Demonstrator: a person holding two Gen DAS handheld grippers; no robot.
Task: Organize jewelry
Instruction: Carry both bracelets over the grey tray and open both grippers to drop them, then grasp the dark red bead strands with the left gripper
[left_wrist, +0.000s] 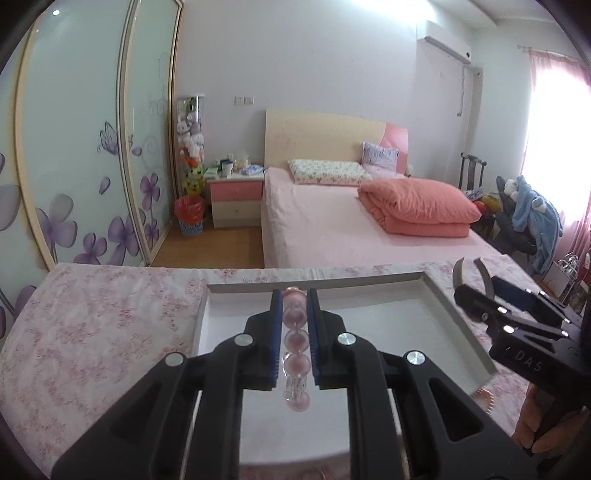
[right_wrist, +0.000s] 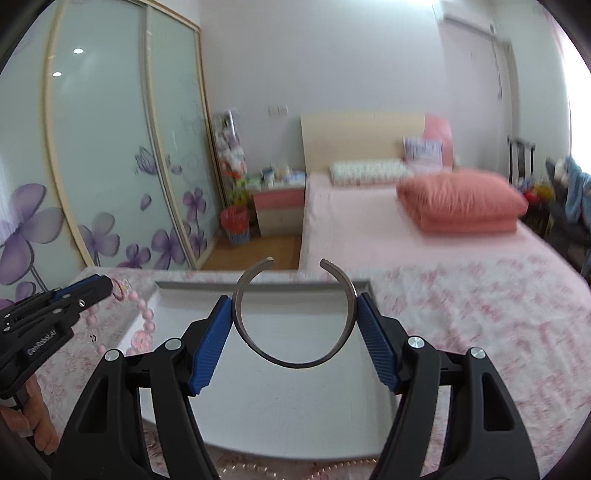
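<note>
My left gripper (left_wrist: 294, 308) is shut on a pink bead bracelet (left_wrist: 294, 339), whose round beads run down between the blue pads; in the right wrist view the same bracelet (right_wrist: 142, 314) dangles from the left gripper (right_wrist: 110, 286) over the tray's left rim. My right gripper (right_wrist: 294, 310) is shut on an open silver bangle (right_wrist: 295, 360), its gap pointing away from me. Both hang above a shallow white tray (left_wrist: 454, 321) on a floral tablecloth. In the left wrist view the right gripper (left_wrist: 471, 282) shows at the right with the bangle's ends (left_wrist: 459, 271) sticking up.
The floral cloth (right_wrist: 480, 332) covers the table around the white tray (right_wrist: 325, 398). A pearl strand (left_wrist: 485, 397) lies by the tray's right edge, and another chain (right_wrist: 332, 470) lies at its near edge. Beyond the table stand a pink bed (left_wrist: 351, 225) and sliding wardrobe doors (left_wrist: 74, 147).
</note>
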